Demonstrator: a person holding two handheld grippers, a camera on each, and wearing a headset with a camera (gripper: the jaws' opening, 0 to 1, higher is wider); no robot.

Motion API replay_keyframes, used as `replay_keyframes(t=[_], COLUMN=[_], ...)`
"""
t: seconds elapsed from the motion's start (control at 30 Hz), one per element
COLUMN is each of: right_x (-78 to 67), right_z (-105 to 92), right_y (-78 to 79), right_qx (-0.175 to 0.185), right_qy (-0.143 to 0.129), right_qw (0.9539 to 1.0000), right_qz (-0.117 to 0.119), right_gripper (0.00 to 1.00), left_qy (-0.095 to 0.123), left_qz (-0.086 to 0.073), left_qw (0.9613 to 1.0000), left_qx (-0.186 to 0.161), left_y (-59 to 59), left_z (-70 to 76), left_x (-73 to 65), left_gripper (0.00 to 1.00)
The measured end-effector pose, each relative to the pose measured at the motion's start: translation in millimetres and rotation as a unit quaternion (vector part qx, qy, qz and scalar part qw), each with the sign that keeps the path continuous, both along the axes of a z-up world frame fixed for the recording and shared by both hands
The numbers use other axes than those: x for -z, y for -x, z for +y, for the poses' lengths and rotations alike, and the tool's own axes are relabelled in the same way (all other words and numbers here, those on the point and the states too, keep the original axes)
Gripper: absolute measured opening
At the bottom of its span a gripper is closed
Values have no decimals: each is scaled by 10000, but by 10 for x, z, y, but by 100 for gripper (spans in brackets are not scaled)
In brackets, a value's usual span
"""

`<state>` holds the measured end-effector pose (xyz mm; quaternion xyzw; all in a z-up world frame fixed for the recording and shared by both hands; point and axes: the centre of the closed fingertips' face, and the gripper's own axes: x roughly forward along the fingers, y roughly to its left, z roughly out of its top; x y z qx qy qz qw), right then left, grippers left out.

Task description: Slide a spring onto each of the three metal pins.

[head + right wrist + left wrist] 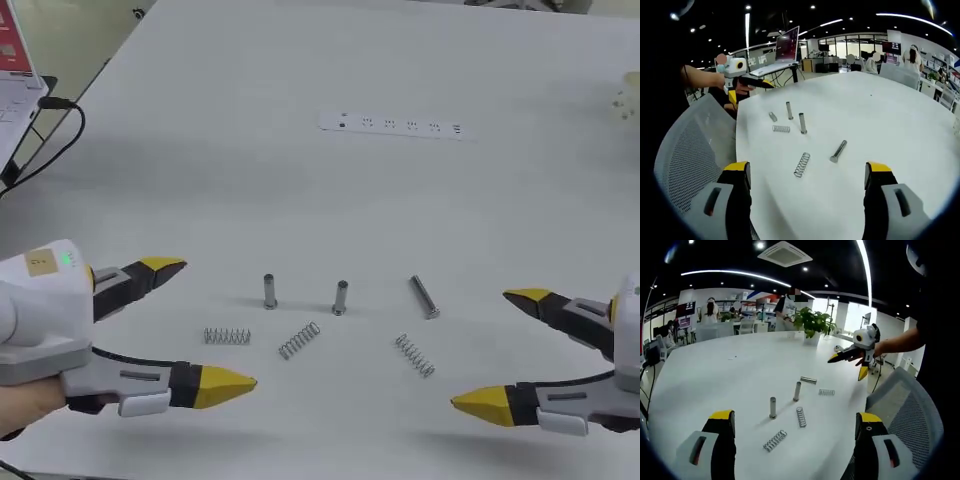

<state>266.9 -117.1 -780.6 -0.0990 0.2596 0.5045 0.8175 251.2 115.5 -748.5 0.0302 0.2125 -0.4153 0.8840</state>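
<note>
**Springs [299, 340] lie loose in front of three bare pins [341, 297]; both tongs open**

Springs and pins sit in two short rows on the white tabletop [300, 200], seen from the head view; the springs are nearer the person and the pins are just behind them. The left spring [227, 336] lies level across the view; the middle spring [299, 340] slants up to the right; the right spring [414, 355] slants down to the right; all three are apart from one another and from the pins. The left pin [269, 291] and the middle pin [341, 297] stand upright; the right pin [424, 297] lies on its side, its wider end nearer the person.

The left tongs [218, 322] hover beside the left end of the rows, jaws spread wide and empty, yellow tips pointing inward; the right tongs [480, 348] hover beside the right end, likewise spread wide and holding nothing.

Farther back a white power strip [395, 124] lies flat on the tabletop, well apart from the pins; at the far left corner a laptop [15, 70] sits with a black cable [60, 130] running from it. In the left gripper view a grey mesh chair [905, 405] stands at the tabletop's edge; a potted plant [812, 322] stands at the far side.
</note>
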Motion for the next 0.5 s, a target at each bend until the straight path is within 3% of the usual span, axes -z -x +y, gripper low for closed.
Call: replay_keyframes(t=[0.5], right_x=[11], right_z=[2], right_y=[15], right_qx=[14], right_qy=[-19], right_qw=[10000], right_qz=[63], right_gripper=[95], left_qy=[5], left_qz=[25], left_qw=[10000], left_qx=[11], left_y=[-6], left_z=[-1], left_x=[35], left_gripper=[98])
